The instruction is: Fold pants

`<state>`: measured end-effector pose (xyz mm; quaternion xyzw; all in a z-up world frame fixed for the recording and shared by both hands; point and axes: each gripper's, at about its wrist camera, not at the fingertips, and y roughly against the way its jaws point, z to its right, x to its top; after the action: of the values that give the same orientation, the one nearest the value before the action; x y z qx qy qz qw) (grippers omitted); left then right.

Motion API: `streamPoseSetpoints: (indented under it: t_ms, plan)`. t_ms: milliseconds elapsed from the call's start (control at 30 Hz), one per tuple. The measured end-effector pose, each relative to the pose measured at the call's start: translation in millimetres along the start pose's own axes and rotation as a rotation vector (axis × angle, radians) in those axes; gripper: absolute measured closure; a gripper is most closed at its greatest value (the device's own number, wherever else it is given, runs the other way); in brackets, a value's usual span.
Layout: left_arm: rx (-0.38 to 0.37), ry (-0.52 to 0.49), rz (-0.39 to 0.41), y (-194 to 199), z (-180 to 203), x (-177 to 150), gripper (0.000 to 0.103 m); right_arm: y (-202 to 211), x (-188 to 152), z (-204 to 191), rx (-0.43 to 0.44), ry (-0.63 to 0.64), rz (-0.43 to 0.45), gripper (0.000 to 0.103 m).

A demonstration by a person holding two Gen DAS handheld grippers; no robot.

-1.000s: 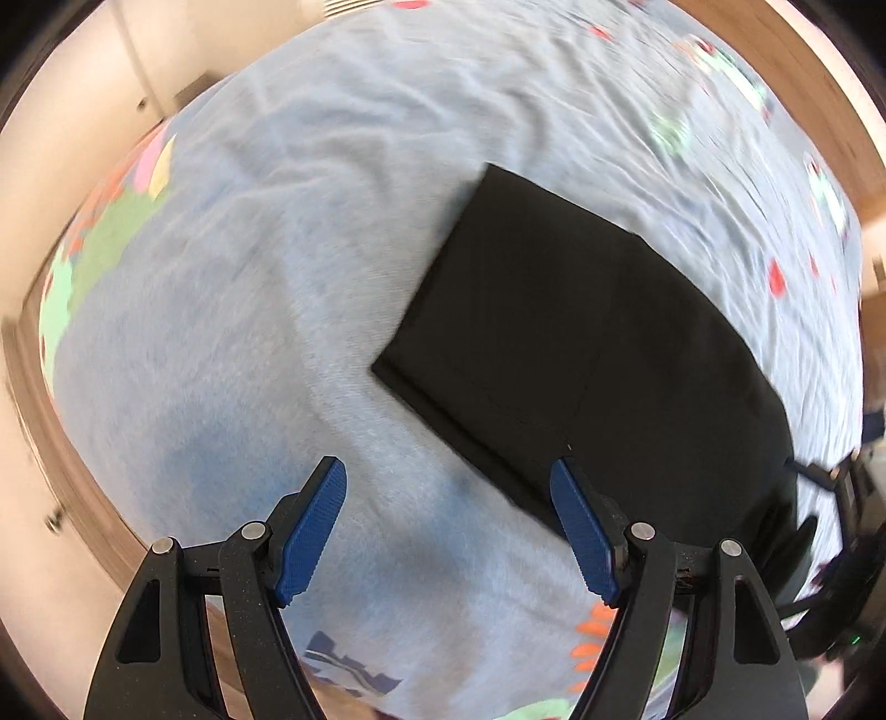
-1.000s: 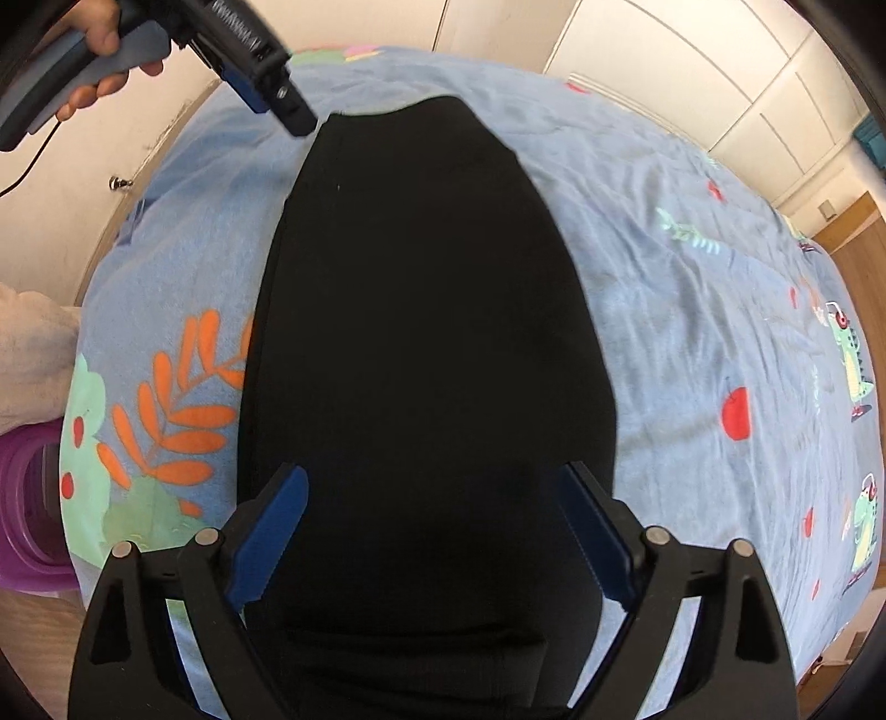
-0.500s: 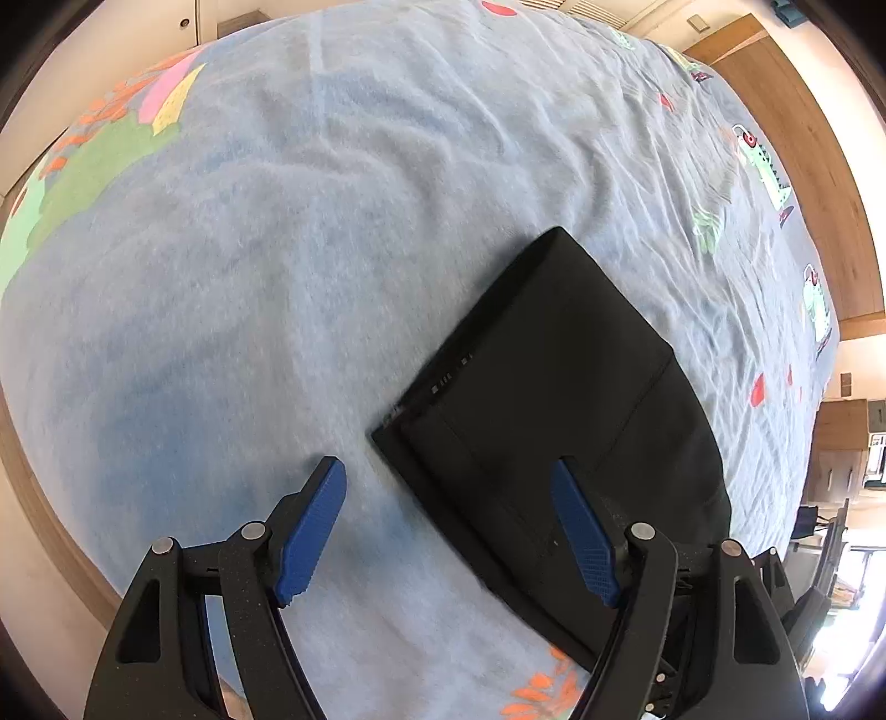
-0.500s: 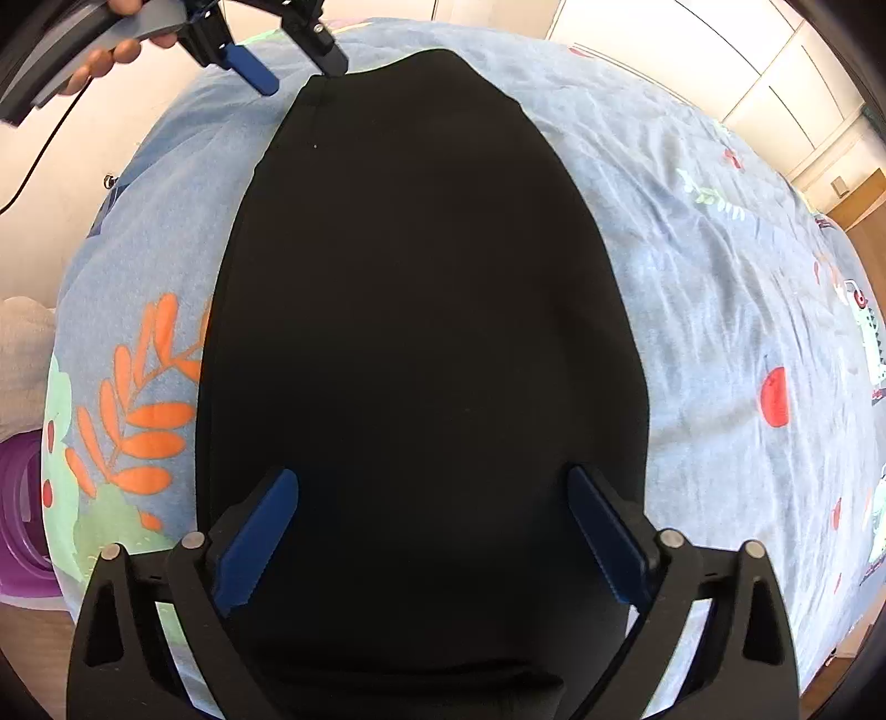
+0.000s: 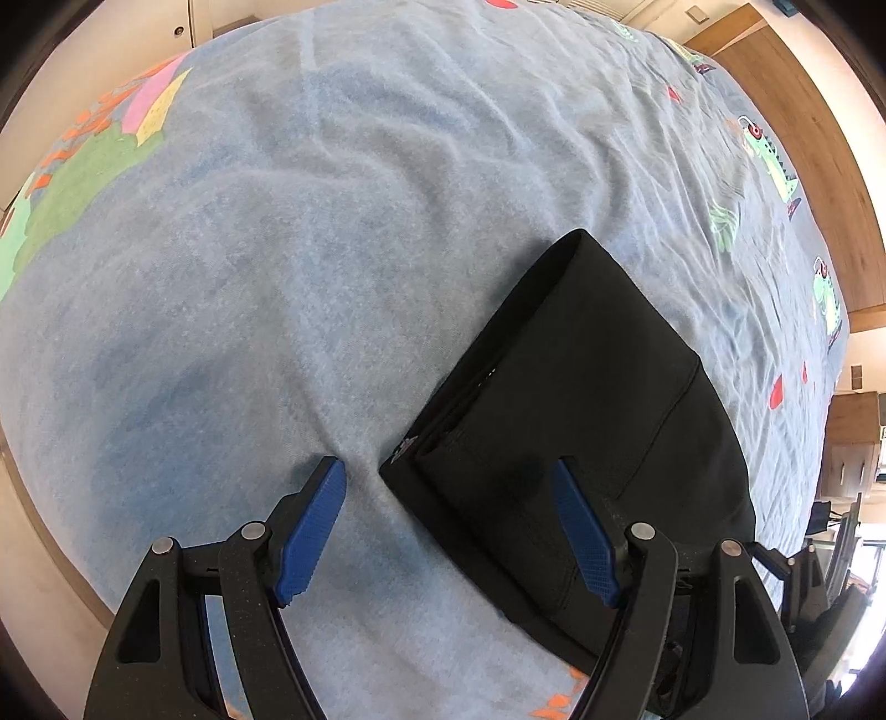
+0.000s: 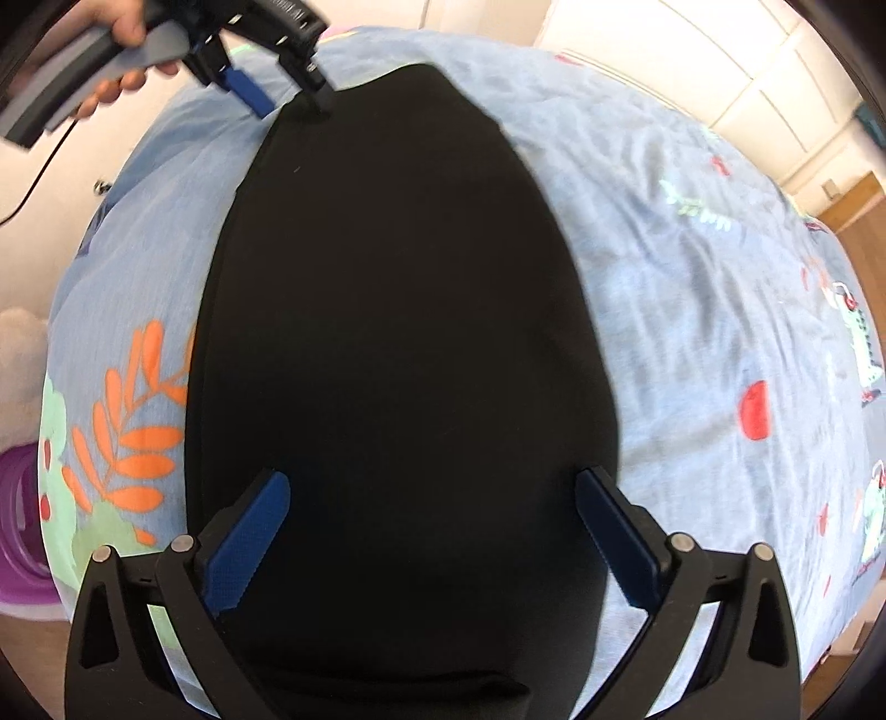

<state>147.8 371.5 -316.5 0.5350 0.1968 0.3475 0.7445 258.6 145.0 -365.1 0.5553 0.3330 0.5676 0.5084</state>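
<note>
Black pants (image 5: 581, 421) lie folded lengthwise on a light blue bedspread (image 5: 277, 249); they also fill the middle of the right wrist view (image 6: 410, 354). My left gripper (image 5: 451, 531) is open and low over the near corner of the pants' end, its jaws straddling that corner. It also shows in the right wrist view (image 6: 282, 94) at the pants' far end. My right gripper (image 6: 432, 531) is open and empty above the pants' other end, its jaws wide over the cloth.
The bedspread carries printed orange leaves (image 6: 133, 421), red dots (image 6: 756, 415) and dinosaurs (image 5: 769, 160). A wooden bed frame (image 5: 819, 138) runs along the far side. A purple object (image 6: 19, 531) and white cupboards (image 6: 692, 50) stand beside the bed.
My left gripper has come down closer to the pants' corner, which now sits between its jaws. My right gripper has edged forward over the pants. Both stay open.
</note>
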Motion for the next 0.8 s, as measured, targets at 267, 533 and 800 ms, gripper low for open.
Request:
streamPoseSetpoints:
  t_ms: [267,533,800]
  plan:
    - [0.008,-0.010,-0.013,-10.3,0.8,2.2,0.032,-17.5,0.1,7.3,-0.019,-0.009,-0.022,0.000]
    - [0.009,-0.023,-0.004,-14.4,7.8,0.8,0.032,-12.5,-6.5,1.7,-0.027,-0.014,0.017,0.000]
    - [0.073,-0.083,0.061,-18.1,18.2,-1.2,0.032,-12.3,-12.9,-2.3,-0.033,-0.008,0.028,0.000]
